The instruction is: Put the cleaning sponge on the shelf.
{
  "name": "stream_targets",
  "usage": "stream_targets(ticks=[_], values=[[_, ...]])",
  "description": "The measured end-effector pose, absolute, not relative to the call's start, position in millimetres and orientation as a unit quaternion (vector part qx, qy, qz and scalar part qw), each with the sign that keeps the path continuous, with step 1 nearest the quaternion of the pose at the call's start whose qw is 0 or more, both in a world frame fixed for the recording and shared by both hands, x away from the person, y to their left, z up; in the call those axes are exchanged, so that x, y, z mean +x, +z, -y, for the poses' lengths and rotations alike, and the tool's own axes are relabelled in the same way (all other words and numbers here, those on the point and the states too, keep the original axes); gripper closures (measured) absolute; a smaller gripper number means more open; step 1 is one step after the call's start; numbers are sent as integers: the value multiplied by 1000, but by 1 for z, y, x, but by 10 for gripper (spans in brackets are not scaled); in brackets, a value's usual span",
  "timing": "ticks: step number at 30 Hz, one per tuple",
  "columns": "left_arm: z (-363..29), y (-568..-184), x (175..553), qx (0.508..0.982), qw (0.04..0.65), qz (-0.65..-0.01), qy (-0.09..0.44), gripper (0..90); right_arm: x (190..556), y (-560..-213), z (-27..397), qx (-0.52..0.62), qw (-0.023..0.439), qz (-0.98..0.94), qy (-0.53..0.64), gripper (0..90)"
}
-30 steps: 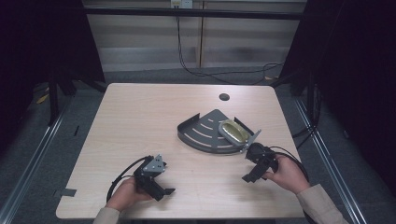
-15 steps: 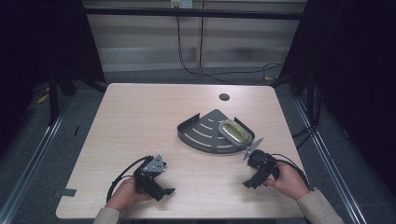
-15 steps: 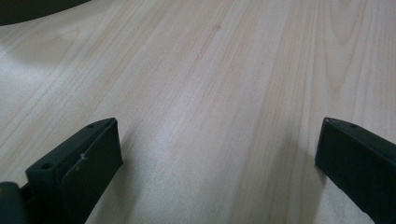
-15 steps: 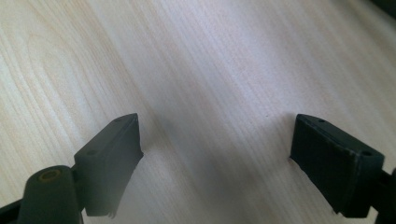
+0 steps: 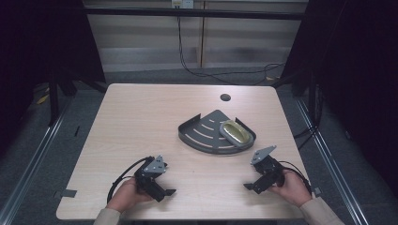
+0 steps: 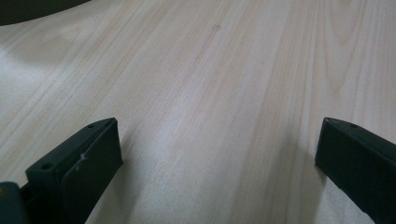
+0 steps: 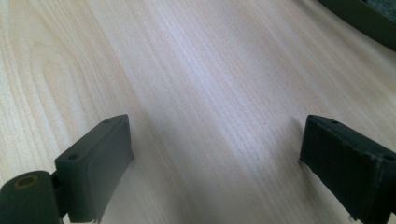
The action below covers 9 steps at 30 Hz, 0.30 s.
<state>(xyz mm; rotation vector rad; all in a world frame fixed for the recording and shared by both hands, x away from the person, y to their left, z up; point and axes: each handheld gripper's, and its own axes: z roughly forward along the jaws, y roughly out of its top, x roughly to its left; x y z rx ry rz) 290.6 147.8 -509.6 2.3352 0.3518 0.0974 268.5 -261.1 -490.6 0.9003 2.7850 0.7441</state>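
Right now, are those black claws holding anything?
No. Each hand-held gripper, left and right, is open over bare table. The soap lies untouched in its tray.

Both forearms come in low at the near edge, sleeves just showing. The left hand (image 5: 126, 194) grips the black two-jaw left gripper (image 5: 170, 192) with its grey three-cornered plate, jaws wide apart and pointing toward the right, nothing between them, its cable looping off beside it. The right hand (image 5: 293, 186) holds the matching black right gripper (image 5: 247, 186), pointing toward the left; its jaws have just been opening and stand wide, empty.
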Motion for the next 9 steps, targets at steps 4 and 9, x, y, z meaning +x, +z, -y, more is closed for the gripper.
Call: stream_targets(ticks=[4,9], values=[[-148,-510,291,914,379,-138,38,0,266,-493,266,297,68,-916,262,82],[-148,-509,291,915,378,-137,37,0,267,-491,265,303,63,-918,248,84]])
